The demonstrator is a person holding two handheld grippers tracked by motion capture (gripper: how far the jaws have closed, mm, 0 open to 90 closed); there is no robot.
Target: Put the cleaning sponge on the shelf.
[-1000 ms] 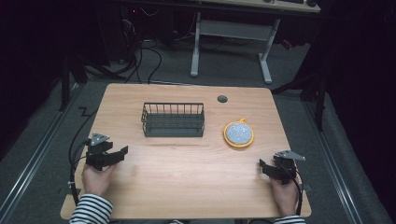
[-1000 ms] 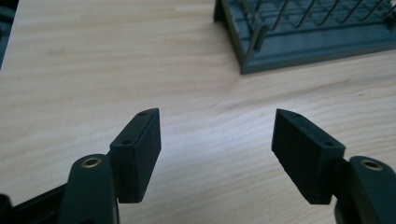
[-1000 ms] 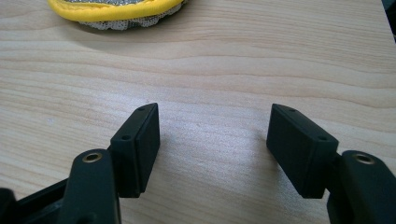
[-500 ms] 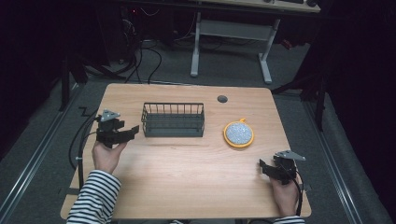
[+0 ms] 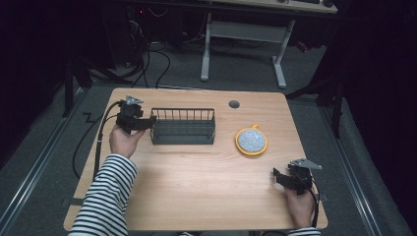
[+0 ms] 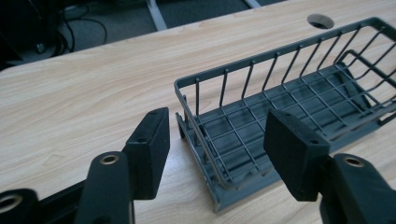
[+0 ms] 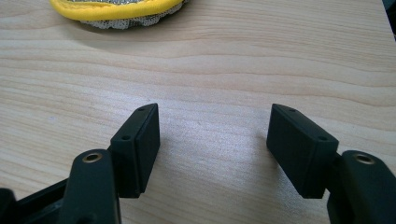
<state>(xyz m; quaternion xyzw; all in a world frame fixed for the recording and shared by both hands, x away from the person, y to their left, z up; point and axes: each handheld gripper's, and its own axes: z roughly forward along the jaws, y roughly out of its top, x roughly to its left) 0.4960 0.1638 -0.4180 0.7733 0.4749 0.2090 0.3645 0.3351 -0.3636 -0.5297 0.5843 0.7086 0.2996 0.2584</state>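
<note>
Count: one wire basket, one round scrubbing pad, two grippers, one tabletop; no brand, label or writing can be read on any of them.
Left gripper point(image 5: 147, 123): held in the person's left hand at the basket's left end. Its jaws stand wide apart, and in the left gripper view point(image 6: 219, 144) they straddle the basket's near corner, one jaw outside the end wall and one over the inside, with nothing gripped.
Sleeve point(image 5: 105, 196): striped black and white, running from the bottom edge up to the left hand.
Wire basket point(image 5: 183, 127): dark grey, oblong, standing upright on the tabletop left of centre; its grid floor point(image 6: 280, 116) is bare and holds nothing.
Tabletop point(image 5: 196, 187): light wood, with a round cable hole point(image 5: 234, 104) near the far edge.
Scrubbing pad point(image 5: 251, 140): round, silvery mesh with a yellow rim, lying flat to the right of the basket and apart from it; its edge shows at the top of the right gripper view point(image 7: 116, 11).
Right gripper point(image 5: 276, 178): held in the right hand near the front right corner, well apart from the pad. Its jaws are wide open over bare wood point(image 7: 212, 149), holding nothing.
</note>
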